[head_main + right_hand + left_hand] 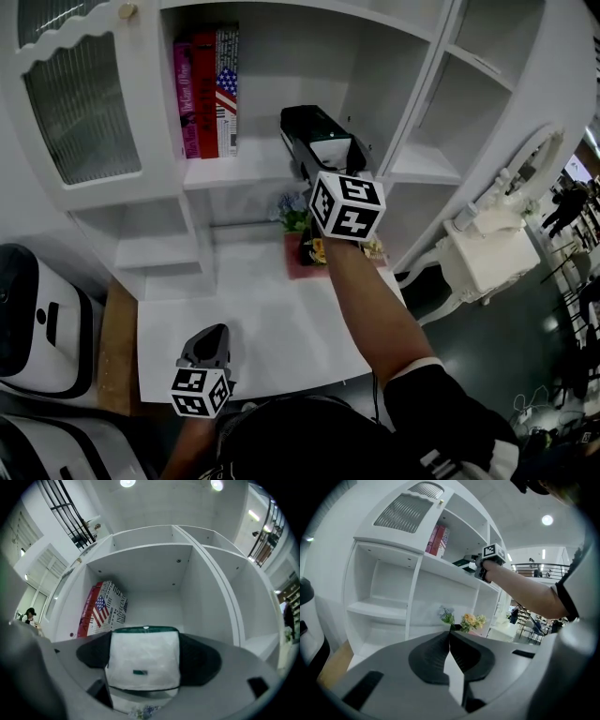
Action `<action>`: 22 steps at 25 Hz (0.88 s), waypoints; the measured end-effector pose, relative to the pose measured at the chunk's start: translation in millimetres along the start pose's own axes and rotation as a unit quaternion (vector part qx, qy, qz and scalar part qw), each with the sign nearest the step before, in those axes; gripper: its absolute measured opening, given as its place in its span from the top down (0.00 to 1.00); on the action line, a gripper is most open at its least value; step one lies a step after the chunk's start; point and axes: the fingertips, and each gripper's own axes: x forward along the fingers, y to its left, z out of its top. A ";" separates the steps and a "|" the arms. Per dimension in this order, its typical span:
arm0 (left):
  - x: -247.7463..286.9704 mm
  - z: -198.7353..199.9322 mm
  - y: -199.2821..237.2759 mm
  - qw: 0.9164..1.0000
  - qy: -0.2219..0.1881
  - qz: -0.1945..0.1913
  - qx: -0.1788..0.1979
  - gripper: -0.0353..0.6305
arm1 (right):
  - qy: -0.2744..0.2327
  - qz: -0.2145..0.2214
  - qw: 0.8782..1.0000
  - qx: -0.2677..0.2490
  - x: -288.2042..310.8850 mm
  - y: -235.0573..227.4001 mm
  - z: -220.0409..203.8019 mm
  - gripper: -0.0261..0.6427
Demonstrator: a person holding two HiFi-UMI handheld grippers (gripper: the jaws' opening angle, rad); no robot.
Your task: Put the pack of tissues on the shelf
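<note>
Pack of tissues (144,660) sits clamped between the fingers of the right gripper (314,131). It is a white wrapper with a dark green edge along the top and a small green mark on its face. In the right gripper view the dark pads press on its left and right sides, so the fingers are only as far apart as the pack is wide.

The landmark is the row of books (208,92), which stand upright at the left of an open compartment; one has a flag on its cover. The right gripper and the pack are in that same compartment, just right of the books and apart from them, low over the shelf (239,171) the books stand on. Whether the pack touches the shelf cannot be told.

Below the books and a little to their right, a small bunch of flowers (298,217) stands in a reddish holder at the back of the white table (272,319).

The left gripper (210,345) is well below the books, over the front of the table. Its fingers are pressed together at the tips with nothing between them. A white cabinet door (80,103) with ribbed glass is just left of the books.
</note>
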 end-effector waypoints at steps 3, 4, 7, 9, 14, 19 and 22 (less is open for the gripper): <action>-1.3 -5.0 3.0 1.000 0.006 -0.001 -0.003 0.92 | 0.007 -0.012 1.000 -0.018 1.1 5.8 -3.4 0.32; -1.5 -6.3 3.7 1.000 0.008 -0.002 -0.005 0.92 | 0.013 -0.014 1.000 -0.023 2.4 7.8 -5.4 0.32; -0.3 -6.5 3.6 1.000 0.010 -0.008 -0.004 0.92 | 0.038 -0.016 0.999 -0.025 7.5 10.6 -13.1 0.32; 0.6 -4.2 3.6 1.000 0.009 -0.012 -0.002 0.92 | 0.050 -0.015 0.998 -0.023 9.8 11.2 -16.9 0.32; 0.3 -1.6 2.9 1.000 0.011 -0.016 0.002 0.92 | 0.059 -0.009 0.998 -0.014 9.6 11.2 -19.7 0.32; 3.3 -3.4 -1.4 1.000 0.015 -0.020 0.004 0.92 | 0.059 0.003 0.998 -0.005 8.1 9.2 -23.5 0.32; 5.0 -4.8 -4.7 1.000 0.018 -0.021 -0.001 0.92 | 0.062 0.014 0.998 -0.003 6.4 8.8 -25.6 0.32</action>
